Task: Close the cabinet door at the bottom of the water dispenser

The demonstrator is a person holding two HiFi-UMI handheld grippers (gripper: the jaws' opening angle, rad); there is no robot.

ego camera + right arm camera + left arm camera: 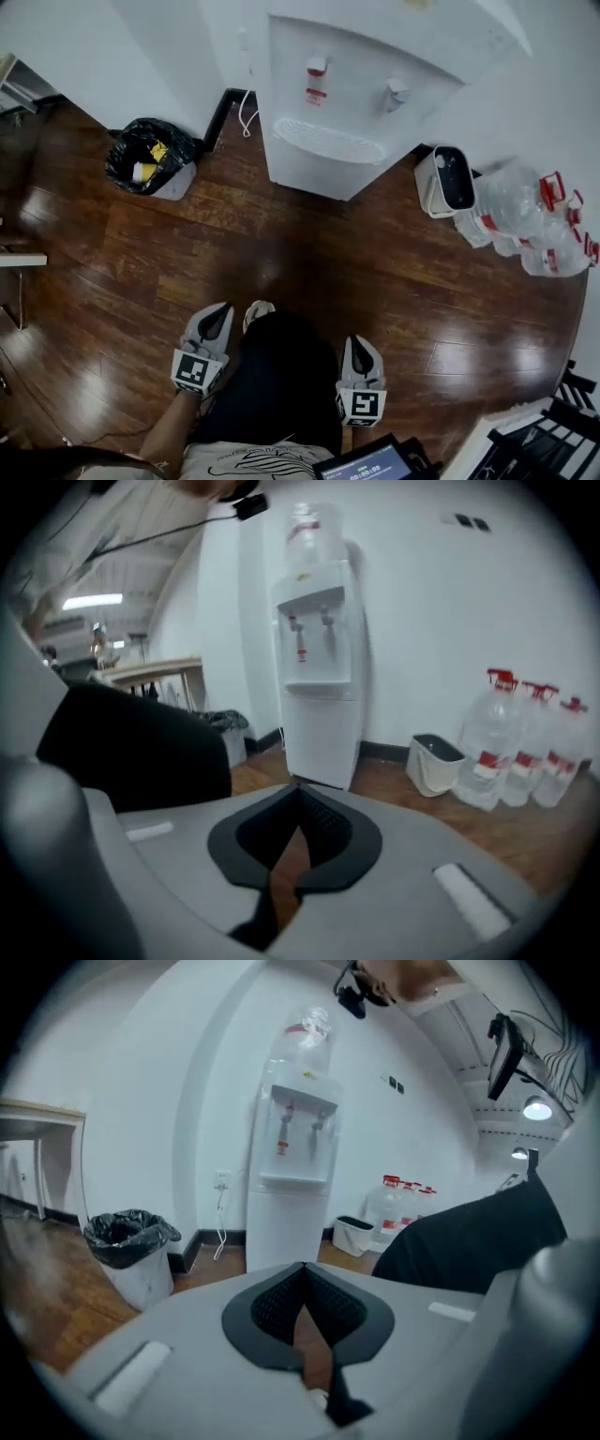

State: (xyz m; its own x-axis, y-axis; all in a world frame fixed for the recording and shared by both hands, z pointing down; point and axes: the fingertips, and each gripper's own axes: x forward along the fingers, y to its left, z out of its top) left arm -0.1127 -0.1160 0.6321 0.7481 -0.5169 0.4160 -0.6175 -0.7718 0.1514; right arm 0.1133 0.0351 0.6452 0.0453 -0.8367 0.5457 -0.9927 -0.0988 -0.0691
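Observation:
The white water dispenser (347, 94) stands against the far wall, with a bottle on top in the gripper views. Its bottom cabinet door (284, 1227) (323, 738) looks flush with the body. Both grippers hang low beside the person's dark trousers, well short of the dispenser. The left gripper (217, 319) (302, 1269) is shut with nothing in it. On the other side, the right gripper (361, 354) (298, 787) is shut too, its jaws meeting at the tip around nothing.
A bin with a black bag (150, 157) stands left of the dispenser. A small white bin (445, 181) and several water bottles (525, 220) stand to its right. A table edge (19, 258) shows at the left, a black-and-white frame (553, 427) at the bottom right.

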